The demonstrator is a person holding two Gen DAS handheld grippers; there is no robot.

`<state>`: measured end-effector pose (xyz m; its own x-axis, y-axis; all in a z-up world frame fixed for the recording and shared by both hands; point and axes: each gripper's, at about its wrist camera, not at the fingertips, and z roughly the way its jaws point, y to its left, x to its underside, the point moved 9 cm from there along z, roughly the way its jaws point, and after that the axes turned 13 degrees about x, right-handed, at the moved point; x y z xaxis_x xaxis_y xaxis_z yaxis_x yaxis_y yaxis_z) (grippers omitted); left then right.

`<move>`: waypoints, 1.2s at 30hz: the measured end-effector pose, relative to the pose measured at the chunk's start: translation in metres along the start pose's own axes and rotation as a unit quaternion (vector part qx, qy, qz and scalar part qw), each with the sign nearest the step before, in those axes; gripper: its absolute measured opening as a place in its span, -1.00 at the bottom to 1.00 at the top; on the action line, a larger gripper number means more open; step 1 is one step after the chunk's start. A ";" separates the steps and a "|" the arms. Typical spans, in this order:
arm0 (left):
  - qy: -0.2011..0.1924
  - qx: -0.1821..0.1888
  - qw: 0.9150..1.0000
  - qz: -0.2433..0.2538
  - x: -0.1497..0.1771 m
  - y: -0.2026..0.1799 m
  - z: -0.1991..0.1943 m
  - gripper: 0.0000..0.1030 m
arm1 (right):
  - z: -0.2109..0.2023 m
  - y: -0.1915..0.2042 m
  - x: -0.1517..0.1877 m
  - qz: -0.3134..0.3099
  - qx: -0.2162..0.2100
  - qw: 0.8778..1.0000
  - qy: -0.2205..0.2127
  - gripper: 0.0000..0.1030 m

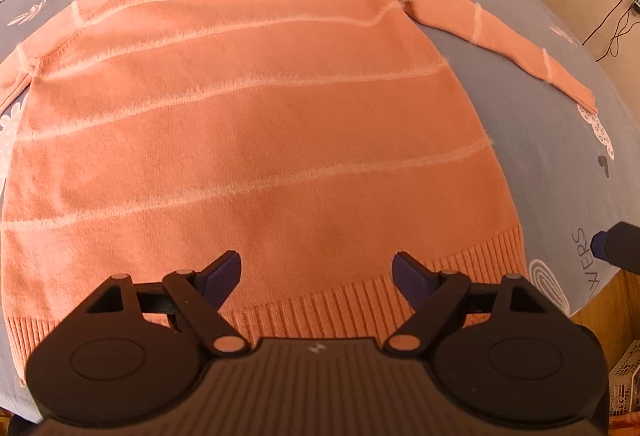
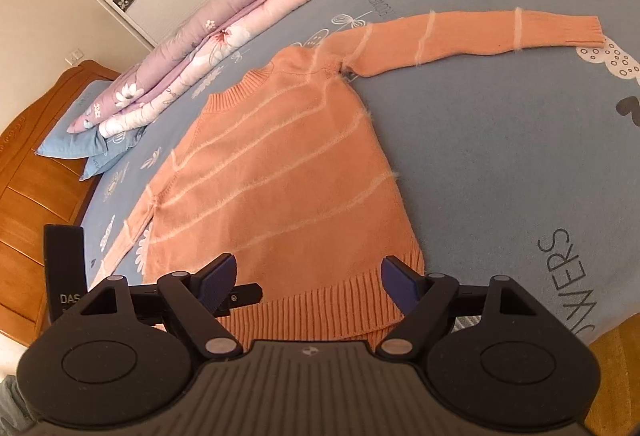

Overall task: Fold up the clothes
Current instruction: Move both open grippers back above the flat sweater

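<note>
Both tools hang spread and empty above the ribbed hem: left tool (image 1: 317, 270), right tool (image 2: 308, 274). Beyond them the orange sweater (image 1: 248, 124) lies flat on the blue bed sheet (image 2: 500, 156), sleeves out.

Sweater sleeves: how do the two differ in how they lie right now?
The right sleeve lies stretched out straight, angled away from the sweater's body, its whole length to the cuff showing. The left sleeve runs down close alongside the body, and its cuff is hidden. Both lie flat on the blue bedsheet, unfolded.
</note>
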<state>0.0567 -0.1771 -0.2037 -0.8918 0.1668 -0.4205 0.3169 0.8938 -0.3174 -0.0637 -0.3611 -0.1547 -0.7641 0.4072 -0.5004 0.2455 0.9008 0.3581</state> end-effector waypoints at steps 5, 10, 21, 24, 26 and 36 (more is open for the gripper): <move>-0.011 0.011 1.000 0.009 -0.028 0.014 0.015 0.62 | 0.027 0.009 -0.023 -0.010 0.029 0.999 0.011 0.62; 0.008 0.023 0.998 0.057 -0.069 0.026 0.029 0.62 | 0.052 0.020 -0.048 -0.019 0.064 0.997 0.028 0.62; 0.090 0.046 0.995 0.018 -0.133 0.022 -0.037 0.62 | -0.004 0.057 -0.159 -0.033 0.135 0.987 0.077 0.62; 0.095 0.042 0.995 0.011 -0.153 0.009 -0.052 0.67 | -0.028 0.051 -0.201 -0.062 0.146 0.985 0.063 0.62; 0.093 0.037 0.995 0.004 -0.165 0.000 -0.057 0.67 | -0.034 0.039 -0.230 -0.079 0.147 0.985 0.050 0.62; 0.024 -0.049 0.986 -0.160 -0.167 -0.010 -0.070 0.67 | 0.035 0.023 -0.347 -0.261 0.097 0.957 0.084 0.62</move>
<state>0.1796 -0.1845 -0.0712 -0.9560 -0.1118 -0.2711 -0.0127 0.9394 -0.3426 0.2285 -0.4765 -0.0006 -0.8943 -0.1207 -0.4309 -0.1016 0.9926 -0.0672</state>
